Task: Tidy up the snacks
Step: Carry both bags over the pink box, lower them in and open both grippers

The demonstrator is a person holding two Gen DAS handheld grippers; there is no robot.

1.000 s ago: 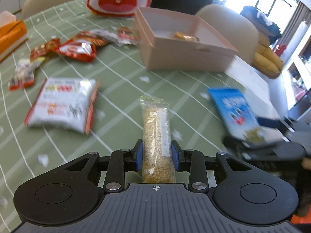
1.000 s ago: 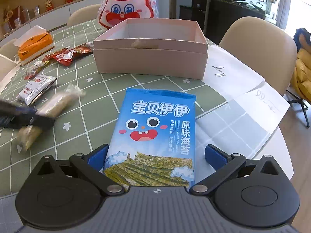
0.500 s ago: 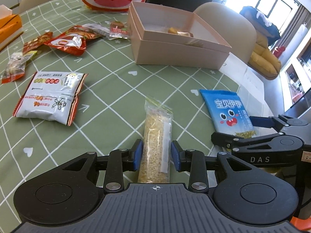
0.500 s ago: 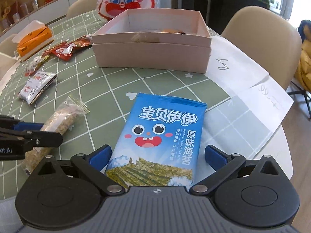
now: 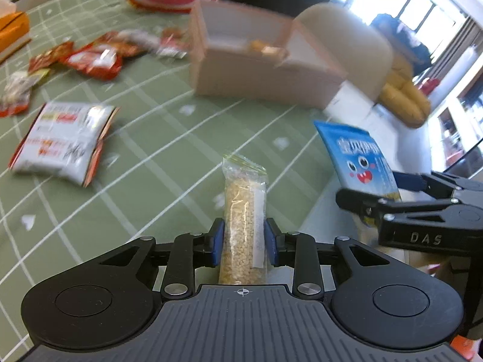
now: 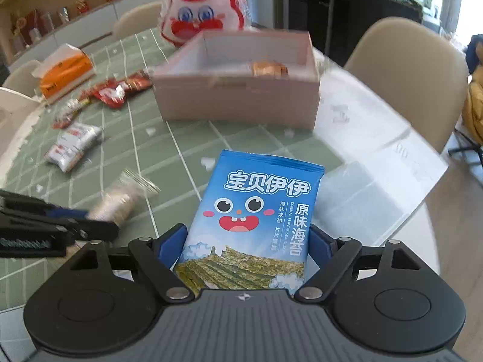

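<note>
Seaweed packet (image 6: 256,220) base hidden, box (image 6: 238,102) blurred

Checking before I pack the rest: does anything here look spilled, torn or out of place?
Nothing looks spilled or torn. The loose snacks are just scattered: red packets and a white packet lie left of the pink box, which holds only one small item. The seaweed pack and the grain bar are both gripped.

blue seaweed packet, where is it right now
The blue seaweed packet sits between the pads of the right gripper, which have just closed in on it, in front of the pink box; in the left wrist view it shows at the right.
</note>
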